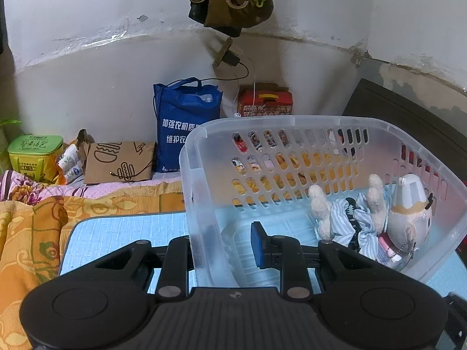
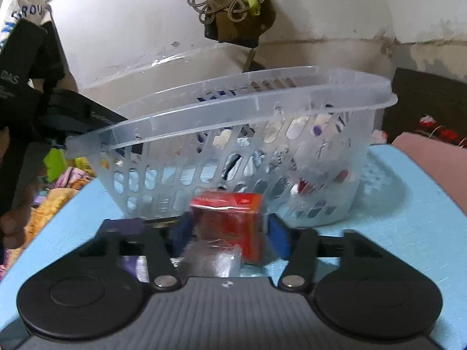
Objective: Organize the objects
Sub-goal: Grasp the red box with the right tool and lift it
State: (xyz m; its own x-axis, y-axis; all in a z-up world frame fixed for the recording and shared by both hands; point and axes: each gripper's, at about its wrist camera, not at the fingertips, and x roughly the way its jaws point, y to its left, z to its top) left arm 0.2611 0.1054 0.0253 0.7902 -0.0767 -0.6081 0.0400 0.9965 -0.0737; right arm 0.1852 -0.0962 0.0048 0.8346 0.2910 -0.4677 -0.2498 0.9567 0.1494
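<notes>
Your right gripper (image 2: 229, 233) was clamped on a red packet (image 2: 230, 221), low over the near part of the pale blue tabletop (image 2: 408, 233), just before the clear basket (image 2: 233, 151). Your left gripper (image 1: 224, 245) straddled the basket's left wall, fingers apart, one inside and one outside. A plush toy (image 1: 408, 213) and striped cloth (image 1: 344, 218) lay in its right corner. Beyond the tabletop's far edge lay a floral blanket (image 1: 29, 218), then a blue bag (image 1: 181, 122) against the stained white wall (image 1: 87, 43).
</notes>
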